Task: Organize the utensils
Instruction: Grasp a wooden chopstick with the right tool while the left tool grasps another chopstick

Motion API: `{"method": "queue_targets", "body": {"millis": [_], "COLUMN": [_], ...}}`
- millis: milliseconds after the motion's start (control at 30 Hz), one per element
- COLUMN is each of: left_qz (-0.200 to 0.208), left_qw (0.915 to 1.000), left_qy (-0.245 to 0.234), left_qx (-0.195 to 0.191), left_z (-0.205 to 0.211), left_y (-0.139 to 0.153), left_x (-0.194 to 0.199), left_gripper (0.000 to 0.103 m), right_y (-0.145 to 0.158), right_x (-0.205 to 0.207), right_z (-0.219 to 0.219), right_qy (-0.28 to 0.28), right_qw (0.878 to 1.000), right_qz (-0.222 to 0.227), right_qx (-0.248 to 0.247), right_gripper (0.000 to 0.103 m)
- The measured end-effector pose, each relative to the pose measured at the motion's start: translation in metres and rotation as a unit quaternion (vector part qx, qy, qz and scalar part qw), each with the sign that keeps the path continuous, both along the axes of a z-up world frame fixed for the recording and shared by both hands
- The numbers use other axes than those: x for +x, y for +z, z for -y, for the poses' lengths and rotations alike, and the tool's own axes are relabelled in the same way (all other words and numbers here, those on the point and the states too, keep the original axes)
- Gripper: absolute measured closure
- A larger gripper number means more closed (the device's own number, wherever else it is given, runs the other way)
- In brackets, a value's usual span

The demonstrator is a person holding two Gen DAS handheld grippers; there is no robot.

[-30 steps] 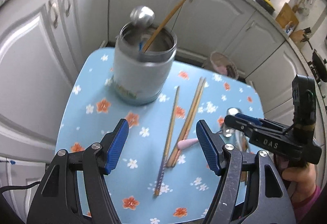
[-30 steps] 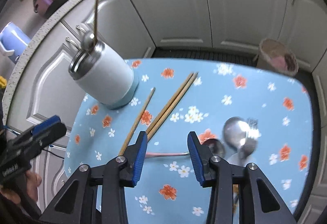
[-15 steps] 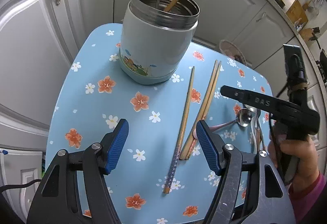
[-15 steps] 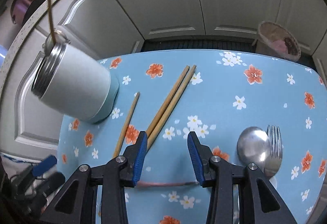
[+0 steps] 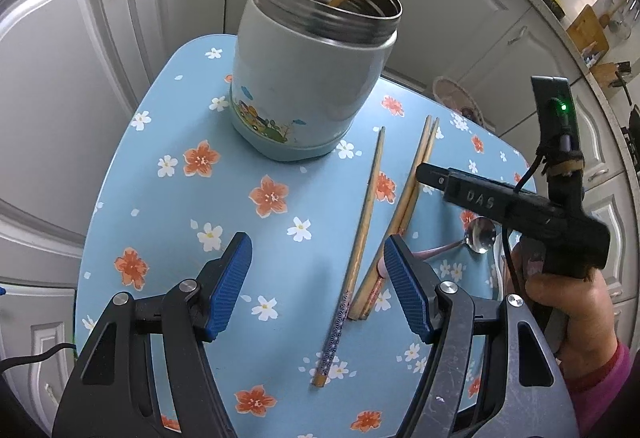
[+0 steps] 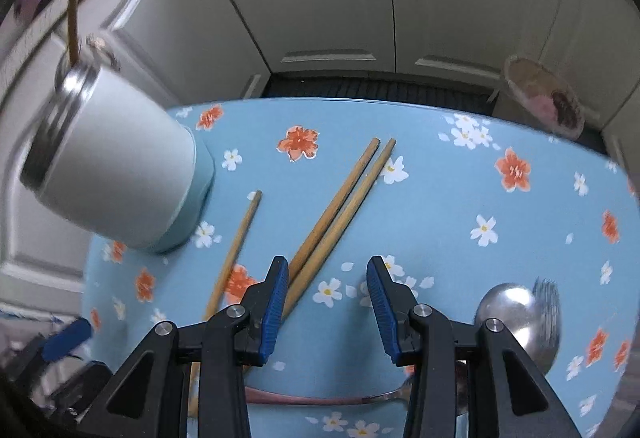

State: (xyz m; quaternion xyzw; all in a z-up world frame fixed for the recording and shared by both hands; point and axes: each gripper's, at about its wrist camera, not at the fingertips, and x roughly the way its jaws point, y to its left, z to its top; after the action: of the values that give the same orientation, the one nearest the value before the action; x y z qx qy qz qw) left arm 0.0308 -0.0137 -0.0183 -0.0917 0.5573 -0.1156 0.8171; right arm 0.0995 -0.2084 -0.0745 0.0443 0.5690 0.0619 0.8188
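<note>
Left gripper (image 5: 316, 282): stood wide open, held nothing, hung over the blue table (image 5: 168, 230). Right gripper (image 6: 327, 302): open too, empty, dropped lower than 1 second ago, close above the 2 paired chopsticks (image 6: 340, 210). Had 1 more chopstick (image 6: 236, 250) just left of them. Showed a pink-handled spoon (image 6: 320, 396) near, under the fingers. Showed a big spoon (image 6: 516, 314) and fork (image 6: 546, 302) at the right. Far left, grey jar (image 5: 308, 78) already held 1 spoon and 1 chopstick. Looked ready to grab the pair next.
</note>
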Motion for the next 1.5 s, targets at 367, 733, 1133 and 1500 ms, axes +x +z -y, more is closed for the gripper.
{"method": "queue_targets", "body": {"millis": [367,733,1133,1500], "left_qz": [-0.007,-0.013,-0.019,-0.018], "left_qw": [0.9999,0.9998,0.9993,0.9943], "left_qy": [0.006,0.013,-0.002,-0.023], "left_qx": [0.004,0.009,0.031,0.103], "left_z": [-0.001,0.001,0.034,0.078], "left_y": [-0.005,-0.011,-0.024,-0.045], "left_x": [0.002,0.008,0.029,0.056], "left_gripper": [0.034,0.034,0.034,0.053], "right_y": [0.001,0.0,0.004,0.004], "right_x": [-0.001,-0.053,-0.062,-0.064], "right_z": [0.009,-0.013,0.048,0.048], "right_qy": [0.001,0.172,0.057,0.049], "right_qw": [1.0,0.982,0.995,0.998], "right_qz": [-0.005,0.008,-0.03,-0.005], "right_qx": [-0.003,-0.075,0.081,0.046], "right_gripper": [0.063,0.067,0.066,0.073]}}
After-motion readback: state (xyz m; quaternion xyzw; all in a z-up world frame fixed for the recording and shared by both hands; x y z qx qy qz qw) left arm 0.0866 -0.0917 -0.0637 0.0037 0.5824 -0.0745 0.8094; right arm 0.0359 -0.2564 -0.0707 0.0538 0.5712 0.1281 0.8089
